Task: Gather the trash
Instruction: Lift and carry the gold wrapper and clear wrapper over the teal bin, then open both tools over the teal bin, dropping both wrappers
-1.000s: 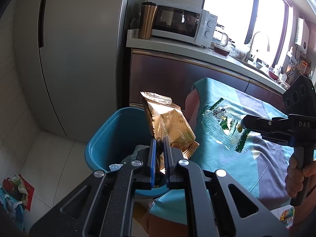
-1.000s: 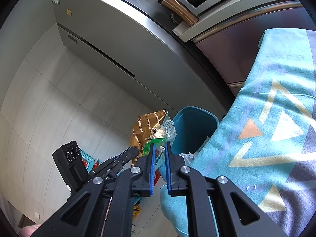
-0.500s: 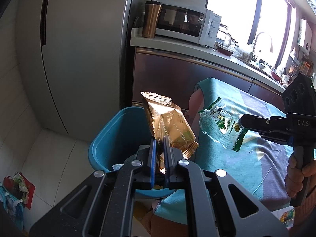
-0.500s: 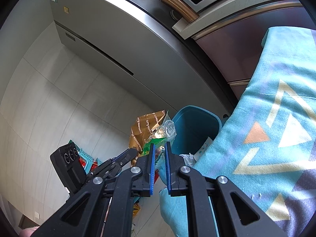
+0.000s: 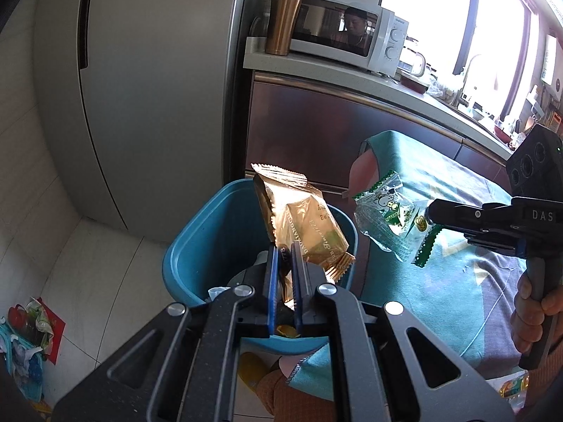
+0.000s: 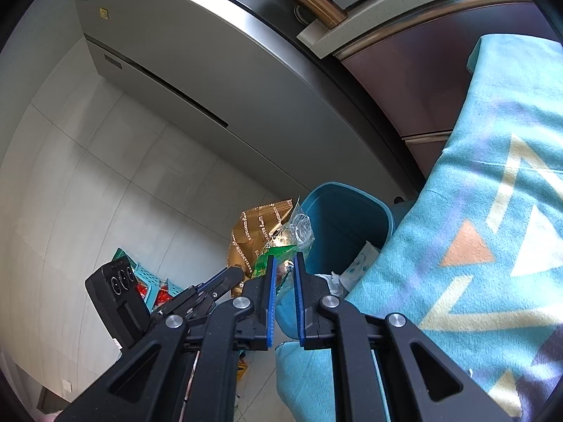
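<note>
My left gripper [image 5: 284, 246] is shut on a gold foil snack wrapper [image 5: 299, 221] and holds it upright over the blue trash bin [image 5: 197, 246]. My right gripper [image 6: 283, 258] is shut on a clear wrapper with green print [image 6: 286, 242]. In the left wrist view that clear wrapper [image 5: 387, 221] hangs from the right gripper [image 5: 431, 212] just right of the bin, above the table's edge. The bin [image 6: 348, 218] holds crumpled paper and other trash. The gold wrapper [image 6: 253, 235] shows behind the clear one in the right wrist view.
The table has a teal patterned cloth [image 6: 475, 246] and stands right of the bin. A grey fridge [image 5: 140, 88] and a counter with a microwave [image 5: 337, 42] and a copper tumbler [image 5: 281, 21] stand behind. A teal basket with red items [image 6: 147, 281] sits on the tiled floor.
Both grippers have moved slightly closer to the bin with their wrappers still held. The clear wrapper has shifted left toward the bin's rim.
</note>
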{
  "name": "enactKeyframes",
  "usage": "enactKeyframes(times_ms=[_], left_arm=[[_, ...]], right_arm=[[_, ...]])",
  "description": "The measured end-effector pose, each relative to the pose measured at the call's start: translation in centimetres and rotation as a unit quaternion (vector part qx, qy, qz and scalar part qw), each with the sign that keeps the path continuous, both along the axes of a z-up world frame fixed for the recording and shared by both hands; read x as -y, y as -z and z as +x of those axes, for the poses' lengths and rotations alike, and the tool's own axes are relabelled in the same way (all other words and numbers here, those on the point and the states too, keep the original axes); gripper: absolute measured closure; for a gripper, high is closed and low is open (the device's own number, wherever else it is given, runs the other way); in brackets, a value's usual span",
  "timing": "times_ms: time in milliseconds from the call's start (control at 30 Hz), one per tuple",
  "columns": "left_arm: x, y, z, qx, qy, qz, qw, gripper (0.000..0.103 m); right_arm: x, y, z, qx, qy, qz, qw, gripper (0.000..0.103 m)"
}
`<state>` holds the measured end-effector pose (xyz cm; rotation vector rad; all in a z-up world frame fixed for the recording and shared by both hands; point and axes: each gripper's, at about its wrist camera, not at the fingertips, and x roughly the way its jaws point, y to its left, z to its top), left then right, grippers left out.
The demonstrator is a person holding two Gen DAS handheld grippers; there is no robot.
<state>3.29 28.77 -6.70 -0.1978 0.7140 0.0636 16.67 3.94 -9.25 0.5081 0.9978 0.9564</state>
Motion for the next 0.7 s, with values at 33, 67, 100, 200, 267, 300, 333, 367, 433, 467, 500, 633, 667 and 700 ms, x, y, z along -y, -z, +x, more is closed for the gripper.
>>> enactKeyframes(times_ms=[33,67,100,200,267,300,333,367,433,467,500,633,667,700], left_arm=[[0.0,0.1,0.1,-0.001,-0.001,0.001,1.0,0.095],[-0.1,0.1,0.2,-0.002,-0.002,0.001,1.0,0.095],[0.0,0.2,0.3,-0.003,-0.003,0.001,1.0,0.095],[-0.2,0.4,0.6,-0.005,-0.006,0.001,1.0,0.095],[-0.4,0.6,0.7,-0.007,-0.007,0.0,1.0,0.095],[-0.4,0.7,0.8,-0.008,-0.008,0.001,0.9999,0.095],[-0.4,0.8,0.9,-0.01,-0.008,0.001,0.9999,0.095],[-0.4,0.9,0.9,-0.011,-0.009,0.001,0.9999,0.095],[-0.5,1.2,1.0,-0.014,-0.011,0.001,0.9998,0.095],[-0.5,1.3,1.1,-0.015,-0.013,0.001,0.9998,0.095],[-0.5,1.4,1.2,-0.017,-0.013,0.0,0.9998,0.095],[-0.4,1.8,1.5,-0.022,-0.015,0.002,0.9996,0.095],[-0.5,1.9,1.6,-0.024,-0.015,0.002,0.9996,0.095],[-0.5,2.0,1.8,-0.026,-0.016,0.002,0.9995,0.095]], right_arm=[[-0.2,0.0,0.1,-0.001,0.001,-0.002,1.0,0.095],[-0.3,0.1,0.1,-0.002,0.001,-0.003,1.0,0.095],[-0.5,0.1,0.1,-0.002,0.002,-0.005,1.0,0.095],[-1.1,0.3,0.2,-0.004,0.003,-0.01,1.0,0.095],[-1.4,0.4,0.4,-0.005,0.003,-0.014,1.0,0.095],[-1.4,0.4,0.4,-0.005,0.003,-0.016,1.0,0.095],[-1.6,0.5,0.5,-0.006,0.003,-0.018,1.0,0.094],[-1.7,0.6,0.6,-0.008,0.004,-0.019,1.0,0.094],[-2.2,0.8,0.7,-0.009,0.004,-0.024,1.0,0.094],[-2.2,0.8,0.7,-0.01,0.005,-0.026,1.0,0.094],[-2.6,0.8,0.7,-0.01,0.005,-0.029,1.0,0.094],[-3.7,0.8,0.7,-0.008,0.005,-0.042,0.999,0.094],[-4.0,0.8,0.7,-0.007,0.005,-0.046,0.999,0.094],[-4.3,0.9,0.8,-0.006,0.005,-0.049,0.999,0.094]])
